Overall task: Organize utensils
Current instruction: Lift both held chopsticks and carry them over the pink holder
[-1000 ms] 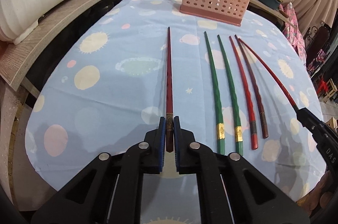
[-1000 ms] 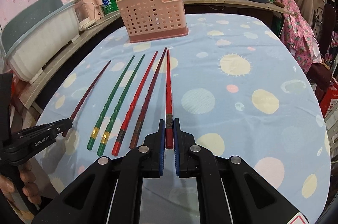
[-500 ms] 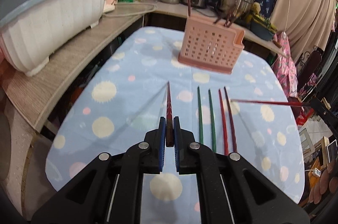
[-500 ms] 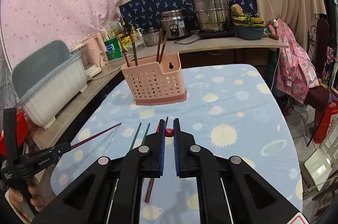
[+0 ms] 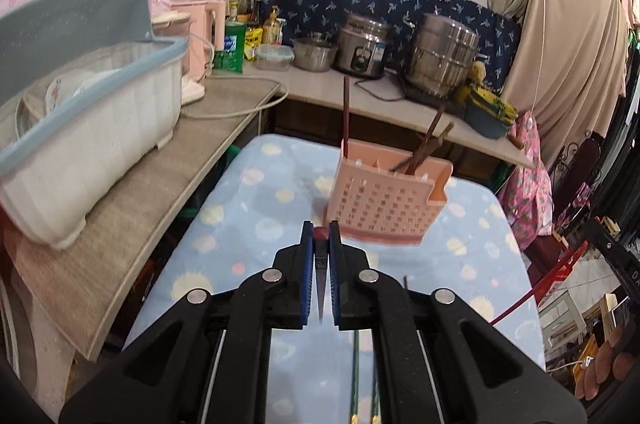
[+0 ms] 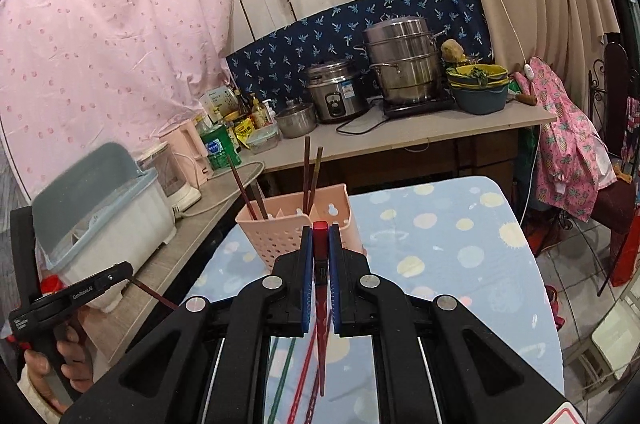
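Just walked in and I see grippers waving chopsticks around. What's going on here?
A person is tidying chopsticks into the pink utensil basket. The left gripper is shut on a dark red chopstick, the right gripper on a bright red chopstick, both held above the table. Some chopsticks already stand in the basket; the green chopsticks lie on the tablecloth.
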Demonstrator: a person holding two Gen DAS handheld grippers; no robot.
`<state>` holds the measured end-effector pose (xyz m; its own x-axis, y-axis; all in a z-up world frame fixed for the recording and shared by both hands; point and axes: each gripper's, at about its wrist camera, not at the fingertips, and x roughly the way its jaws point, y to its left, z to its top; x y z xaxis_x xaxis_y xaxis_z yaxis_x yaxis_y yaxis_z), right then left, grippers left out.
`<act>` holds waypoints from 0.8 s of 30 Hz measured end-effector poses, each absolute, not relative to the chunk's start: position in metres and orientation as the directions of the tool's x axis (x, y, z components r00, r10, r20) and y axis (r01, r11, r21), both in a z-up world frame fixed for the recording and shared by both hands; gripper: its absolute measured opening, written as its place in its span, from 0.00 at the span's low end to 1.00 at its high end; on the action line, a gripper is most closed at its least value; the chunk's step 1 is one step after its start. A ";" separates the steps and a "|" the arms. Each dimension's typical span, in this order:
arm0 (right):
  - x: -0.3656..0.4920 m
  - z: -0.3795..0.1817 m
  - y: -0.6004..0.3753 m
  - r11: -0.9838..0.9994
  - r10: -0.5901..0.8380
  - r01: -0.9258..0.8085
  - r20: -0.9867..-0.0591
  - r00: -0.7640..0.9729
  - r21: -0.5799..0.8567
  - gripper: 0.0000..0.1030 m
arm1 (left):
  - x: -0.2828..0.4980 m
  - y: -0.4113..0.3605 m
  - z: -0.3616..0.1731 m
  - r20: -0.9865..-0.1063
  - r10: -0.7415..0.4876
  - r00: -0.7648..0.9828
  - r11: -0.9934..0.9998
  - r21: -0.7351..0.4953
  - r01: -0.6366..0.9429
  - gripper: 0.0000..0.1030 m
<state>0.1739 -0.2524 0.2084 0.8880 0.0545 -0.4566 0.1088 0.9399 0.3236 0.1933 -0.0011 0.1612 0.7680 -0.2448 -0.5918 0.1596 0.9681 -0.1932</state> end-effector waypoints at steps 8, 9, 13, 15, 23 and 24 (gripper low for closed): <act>0.220 0.269 -0.260 0.934 0.059 0.061 -0.322 0.945 0.351 0.07 | 0.230 -0.012 0.233 -0.465 -0.274 0.842 0.958 -0.213 0.194 0.07; 0.228 0.276 -0.261 0.936 0.054 0.059 -0.305 0.951 0.348 0.07 | 0.236 -0.014 0.244 -0.442 -0.269 0.856 0.958 -0.212 0.192 0.07; 0.262 0.298 -0.263 0.934 0.043 0.050 -0.251 0.967 0.354 0.07 | 0.263 -0.021 0.274 -0.364 -0.246 0.898 0.961 -0.216 0.175 0.07; 0.281 0.306 -0.263 0.933 0.035 0.050 -0.229 0.973 0.356 0.07 | 0.275 -0.023 0.282 -0.333 -0.229 0.915 0.962 -0.218 0.162 0.07; 0.342 0.289 -0.264 0.924 0.046 0.058 -0.260 0.965 0.378 0.07 | 0.325 -0.045 0.273 -0.296 -0.184 0.937 0.973 -0.189 0.132 0.07; 0.346 0.283 -0.263 0.923 0.051 0.059 -0.272 0.961 0.381 0.07 | 0.331 -0.049 0.267 -0.305 -0.184 0.934 0.974 -0.187 0.131 0.07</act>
